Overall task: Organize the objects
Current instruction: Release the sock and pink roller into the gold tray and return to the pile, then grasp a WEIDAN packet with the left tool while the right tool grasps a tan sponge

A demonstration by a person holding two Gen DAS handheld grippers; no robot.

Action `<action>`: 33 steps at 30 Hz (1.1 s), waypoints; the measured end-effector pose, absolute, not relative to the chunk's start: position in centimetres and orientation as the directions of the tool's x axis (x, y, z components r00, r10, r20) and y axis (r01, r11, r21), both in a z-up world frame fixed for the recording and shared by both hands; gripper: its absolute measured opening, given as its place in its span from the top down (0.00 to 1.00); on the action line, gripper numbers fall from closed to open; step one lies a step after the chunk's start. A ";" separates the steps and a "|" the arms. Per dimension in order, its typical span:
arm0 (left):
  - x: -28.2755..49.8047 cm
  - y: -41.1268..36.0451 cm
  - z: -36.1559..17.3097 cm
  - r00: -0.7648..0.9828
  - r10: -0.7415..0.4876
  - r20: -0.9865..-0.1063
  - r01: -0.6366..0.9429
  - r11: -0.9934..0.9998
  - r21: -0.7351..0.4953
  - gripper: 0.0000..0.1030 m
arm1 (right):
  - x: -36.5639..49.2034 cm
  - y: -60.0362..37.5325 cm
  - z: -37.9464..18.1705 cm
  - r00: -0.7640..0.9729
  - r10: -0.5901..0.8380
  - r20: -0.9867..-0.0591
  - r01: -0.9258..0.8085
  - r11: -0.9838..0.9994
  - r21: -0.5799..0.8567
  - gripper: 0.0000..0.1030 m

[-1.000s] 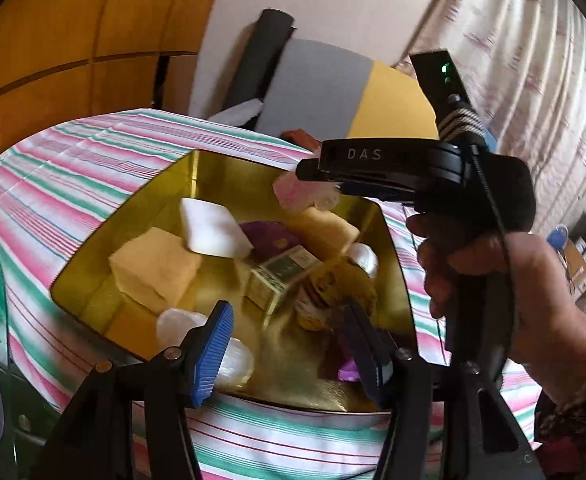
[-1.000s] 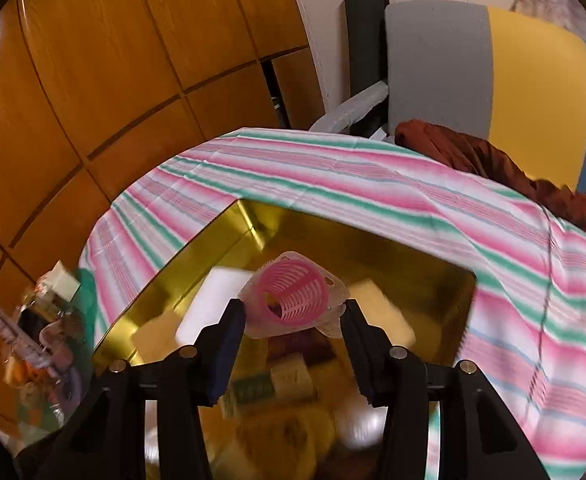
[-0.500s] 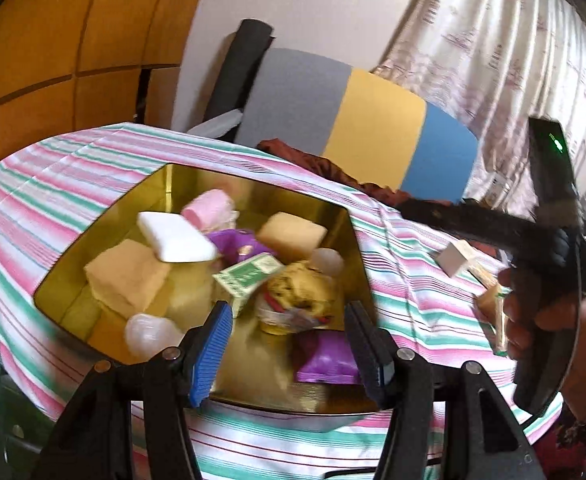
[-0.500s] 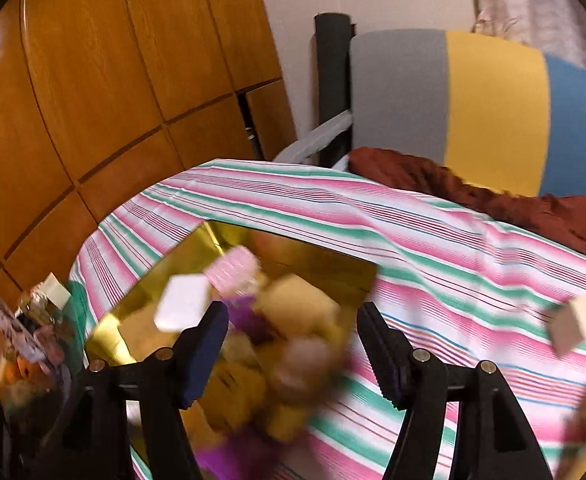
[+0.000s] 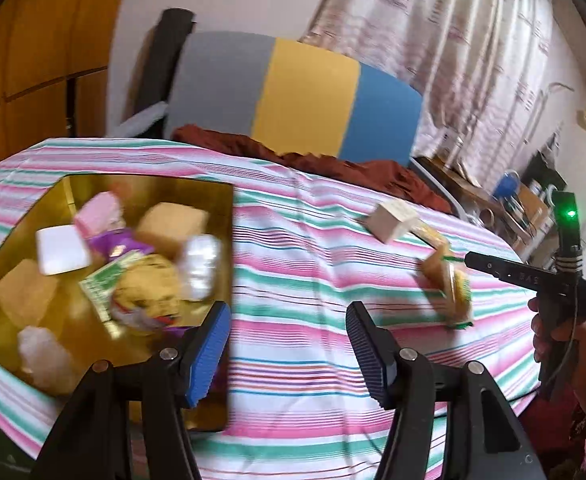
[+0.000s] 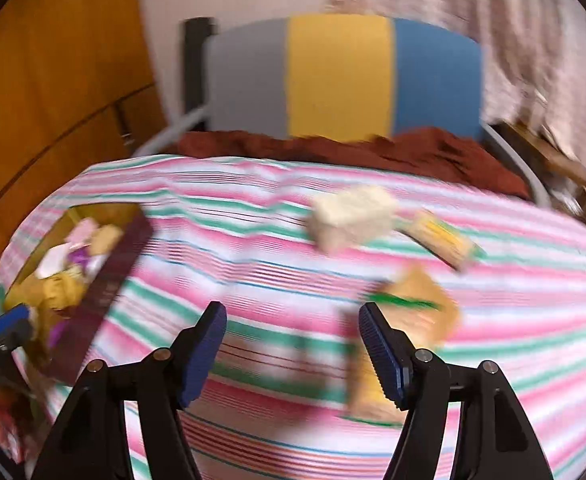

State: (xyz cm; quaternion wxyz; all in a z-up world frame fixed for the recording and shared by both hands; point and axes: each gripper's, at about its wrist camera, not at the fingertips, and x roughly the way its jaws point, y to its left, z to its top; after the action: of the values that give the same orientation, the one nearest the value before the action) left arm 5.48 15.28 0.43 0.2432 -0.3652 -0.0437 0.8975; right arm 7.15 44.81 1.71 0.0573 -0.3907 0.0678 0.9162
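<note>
A gold tray [image 5: 221, 200] on the striped cloth holds several items, among them a pink roller [image 5: 97, 214], a white pad [image 5: 59, 248] and tan sponges. It also shows in the right wrist view [image 6: 109, 272] at far left. A cream box [image 5: 391, 220] [image 6: 351, 214], a yellow packet [image 6: 441, 242] and tan packets [image 5: 449, 284] [image 6: 417, 308] lie loose on the cloth to the right. My left gripper [image 5: 287, 344] is open and empty beside the tray's right edge. My right gripper [image 6: 293, 348] is open and empty, just left of the tan packets.
A striped tablecloth [image 5: 305, 264] covers the table. A chair with a grey, yellow and blue back [image 5: 293, 96] and a rust-red cloth [image 5: 293, 156] stands behind it. Wood panels are at left, curtains at right. The right wrist view is motion-blurred.
My right gripper let go of the pink roller into the tray, opened, and swung right toward the loose packets. My left gripper also shifted right, off the tray.
</note>
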 end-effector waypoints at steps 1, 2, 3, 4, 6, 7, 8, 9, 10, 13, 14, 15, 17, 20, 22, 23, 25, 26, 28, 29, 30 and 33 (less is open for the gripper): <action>5.4 16.2 0.5 -0.605 0.476 -0.638 -0.420 -0.872 -0.252 0.40 | 7.6 46.4 1.5 -0.681 0.073 -0.729 -0.193 -0.978 0.082 0.32; 5.3 17.1 0.5 -0.596 0.482 -0.643 -0.433 -0.867 -0.249 0.40 | 8.0 47.7 1.3 -0.673 0.095 -0.733 -0.224 -0.971 0.079 0.32; 5.2 18.0 0.6 -0.585 0.486 -0.649 -0.444 -0.862 -0.245 0.40 | 8.3 48.9 1.1 -0.664 0.118 -0.738 -0.252 -0.965 0.073 0.32; 5.2 18.6 0.5 -0.580 0.488 -0.652 -0.452 -0.859 -0.241 0.40 | 8.5 50.2 0.9 -0.650 0.142 -0.746 -0.285 -0.956 0.065 0.32; 4.9 20.0 0.6 -0.565 0.496 -0.659 -0.468 -0.851 -0.240 0.39 | 8.9 52.7 0.0 -0.598 0.172 -0.783 -0.356 -0.932 0.067 0.32; 4.8 20.8 0.5 -0.555 0.500 -0.665 -0.476 -0.846 -0.239 0.39 | 9.2 53.5 -0.5 -0.581 0.169 -0.796 -0.379 -0.922 0.081 0.32; 4.7 21.5 0.5 -0.548 0.503 -0.668 -0.483 -0.843 -0.238 0.39 | 9.4 54.3 -1.2 -0.564 0.149 -0.812 -0.395 -0.912 0.107 0.32; 4.6 22.4 0.5 -0.538 0.507 -0.674 -0.493 -0.837 -0.236 0.39 | 9.4 54.9 -1.9 -0.551 0.119 -0.826 -0.397 -0.908 0.135 0.33; 4.6 23.0 0.4 -0.531 0.506 -0.680 -0.500 -0.835 -0.232 0.39 | 9.3 54.9 -2.7 -0.542 0.074 -0.837 -0.382 -0.909 0.166 0.33; 4.5 25.2 0.1 -0.505 0.509 -0.697 -0.533 -0.819 -0.212 0.39 | 8.7 53.2 -4.2 -0.543 -0.073 -0.837 -0.253 -0.936 0.245 0.34; 4.7 25.7 0.1 -0.501 0.509 -0.700 -0.542 -0.815 -0.205 0.39 | 8.7 52.6 -4.3 -0.551 -0.103 -0.828 -0.213 -0.942 0.259 0.34; 4.7 26.1 0.0 -0.497 0.508 -0.704 -0.549 -0.812 -0.198 0.39 | 8.7 52.0 -4.0 -0.571 -0.141 -0.809 -0.162 -0.947 0.279 0.34; 4.8 26.8 -0.2 -0.490 0.507 -0.709 -0.559 -0.807 -0.190 0.39 | 9.0 51.8 -3.0 -0.620 -0.214 -0.755 -0.088 -0.937 0.338 0.34; 4.5 27.4 -0.6 -0.473 0.503 -0.723 -0.558 -0.806 -0.196 0.39 | 9.6 53.4 -0.9 -0.699 -0.297 -0.651 -0.024 -0.900 0.436 0.29; 4.1 28.1 -1.0 -0.450 0.510 -0.733 -0.557 -0.802 -0.216 0.39 | 9.5 54.4 -0.1 -0.725 -0.193 -0.662 -0.076 -0.932 0.355 0.28; 4.0 28.5 -1.1 -0.438 0.512 -0.739 -0.559 -0.799 -0.222 0.39 | 9.2 54.9 0.0 -0.719 -0.121 -0.684 -0.117 -0.949 0.291 0.28; 3.7 29.5 -1.4 -0.413 0.520 -0.748 -0.569 -0.788 -0.234 0.39 | 8.1 55.7 -0.7 -0.680 0.001 -0.733 -0.181 -0.969 0.167 0.28; 3.7 29.9 -1.5 -0.402 0.523 -0.751 -0.574 -0.784 -0.238 0.39 | 7.6 55.7 -1.1 -0.665 0.027 -0.747 -0.187 -0.973 0.131 0.28; 3.4 31.0 -1.8 -0.375 0.526 -0.763 -0.590 -0.771 -0.242 0.39 | 6.6 55.6 -2.4 -0.629 0.058 -0.775 -0.171 -0.983 0.065 0.29; 3.4 31.6 -1.9 -0.367 0.527 -0.766 -0.597 -0.766 -0.240 0.39 | 6.1 55.4 -2.9 -0.623 0.058 -0.780 -0.161 -0.985 0.056 0.29; 3.3 32.0 -2.0 -0.362 0.527 -0.769 -0.603 -0.761 -0.238 0.39 | 5.7 55.1 -3.4 -0.621 0.048 -0.782 -0.148 -0.987 0.058 0.29; 3.3 33.7 -2.4 -0.330 0.530 -0.781 -0.624 -0.743 -0.241 0.39 | 4.9 55.1 -4.2 -0.625 0.025 -0.780 -0.119 -0.991 0.064 0.32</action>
State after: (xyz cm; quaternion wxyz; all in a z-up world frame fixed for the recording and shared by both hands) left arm 3.30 33.67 -2.45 0.3545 -0.4573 0.0513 0.8140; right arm 4.93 55.10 -4.23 0.0398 -0.4310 0.0546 0.8998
